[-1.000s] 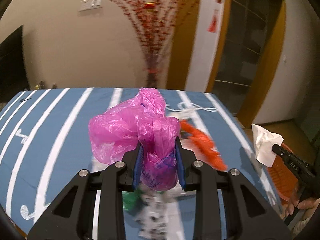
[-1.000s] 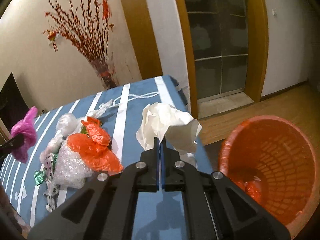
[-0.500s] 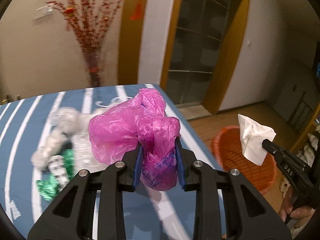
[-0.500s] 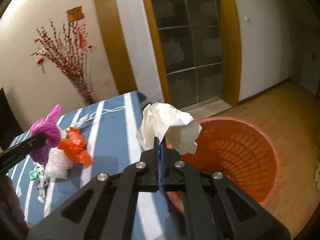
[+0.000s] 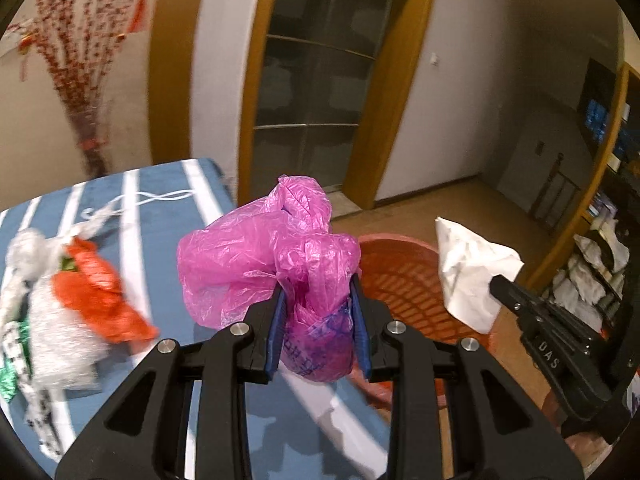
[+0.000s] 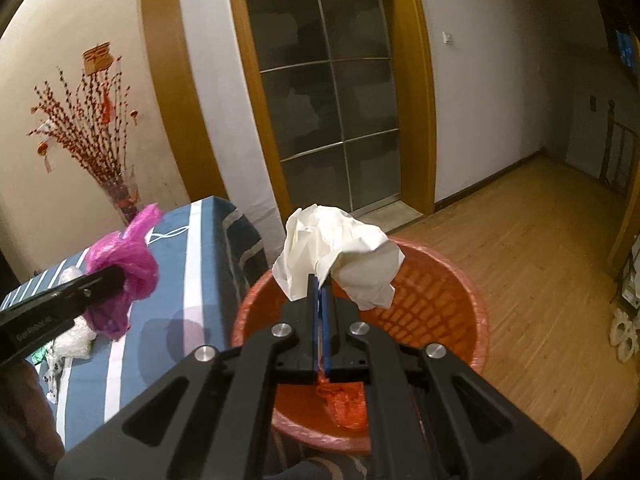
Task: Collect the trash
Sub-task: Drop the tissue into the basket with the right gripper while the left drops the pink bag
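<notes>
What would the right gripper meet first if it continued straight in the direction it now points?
Probably the inner wall of the round orange plastic basket, since the right gripper, shut on crumpled white paper, points over its opening; depth is uncertain.

Left gripper point(image 5: 318, 320) clamped on pink plastic bag point(image 5: 264, 256) above striped blue table point(image 5: 160, 208); right gripper point(image 5: 496, 282) pinches white tissue point(image 5: 468, 264) over orange basket point(image 5: 404, 272); orange bag point(image 5: 100, 296) on table

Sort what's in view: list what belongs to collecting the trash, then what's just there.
Part of the job:
pink plastic bag, held by the left gripper
white crumpled paper, held by the right gripper
orange bin
orange bag and bubble wrap on the table

Just there:
vase of red branches
glass door
</notes>
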`<state>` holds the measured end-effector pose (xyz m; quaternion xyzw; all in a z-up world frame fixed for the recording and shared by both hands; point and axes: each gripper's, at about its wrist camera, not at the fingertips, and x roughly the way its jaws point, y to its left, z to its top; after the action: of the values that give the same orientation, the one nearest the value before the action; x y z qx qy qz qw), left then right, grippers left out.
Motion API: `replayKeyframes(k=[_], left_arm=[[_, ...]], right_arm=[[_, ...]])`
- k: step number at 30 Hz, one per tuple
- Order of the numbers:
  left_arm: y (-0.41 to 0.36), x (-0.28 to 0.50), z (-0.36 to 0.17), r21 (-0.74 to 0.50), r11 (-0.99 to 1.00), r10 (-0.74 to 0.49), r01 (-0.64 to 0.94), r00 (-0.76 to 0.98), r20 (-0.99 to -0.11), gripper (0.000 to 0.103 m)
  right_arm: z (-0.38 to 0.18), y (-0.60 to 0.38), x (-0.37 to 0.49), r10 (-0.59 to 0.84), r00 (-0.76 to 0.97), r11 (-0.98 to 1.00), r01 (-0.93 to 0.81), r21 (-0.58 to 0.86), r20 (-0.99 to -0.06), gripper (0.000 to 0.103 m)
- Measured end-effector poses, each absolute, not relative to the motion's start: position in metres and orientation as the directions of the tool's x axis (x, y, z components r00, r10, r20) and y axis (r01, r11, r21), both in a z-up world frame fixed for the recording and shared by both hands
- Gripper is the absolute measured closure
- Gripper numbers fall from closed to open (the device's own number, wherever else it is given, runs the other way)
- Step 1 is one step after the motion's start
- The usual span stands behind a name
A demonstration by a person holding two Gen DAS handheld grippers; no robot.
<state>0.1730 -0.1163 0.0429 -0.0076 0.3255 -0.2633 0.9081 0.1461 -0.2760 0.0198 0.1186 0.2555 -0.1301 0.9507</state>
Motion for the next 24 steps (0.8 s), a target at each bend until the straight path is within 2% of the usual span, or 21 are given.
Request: replayKeyframes(k=[14, 17, 19, 20, 24], left_arm=[[-0.185, 0.182, 0.020, -0.197, 0.802, -0.547, 0.564, 0.562, -0.621, 0.074], [-0.195, 0.184, 0.014, -0.203, 0.797, -0.549, 0.569, 0.542, -0.636, 0.070], [-0.198, 0.184, 0.009, -0.206, 0.798, -0.546, 0.567, 0.532, -0.647, 0.064], [-0.199, 0.185, 0.007, -0.203, 0.800, -0.541, 0.564, 0.531, -0.653, 0.062], [-0.199, 0.186, 0.000, -0.192, 0.811, -0.518, 0.552, 0.528, -0.673, 0.056]], right_arm=[[0.007, -0.322, 0.147, -0.191, 0.830, 0.916, 0.342, 0.208, -0.525, 0.099], [0.004, -0.329, 0.151, -0.178, 0.830, 0.914, 0.338, 0.223, -0.529, 0.096], [0.000, -0.334, 0.154, -0.169, 0.827, 0.910, 0.340, 0.237, -0.536, 0.096], [-0.001, -0.336, 0.155, -0.165, 0.826, 0.908, 0.341, 0.243, -0.540, 0.095], [-0.009, -0.341, 0.155, -0.158, 0.818, 0.900, 0.350, 0.261, -0.553, 0.079]])
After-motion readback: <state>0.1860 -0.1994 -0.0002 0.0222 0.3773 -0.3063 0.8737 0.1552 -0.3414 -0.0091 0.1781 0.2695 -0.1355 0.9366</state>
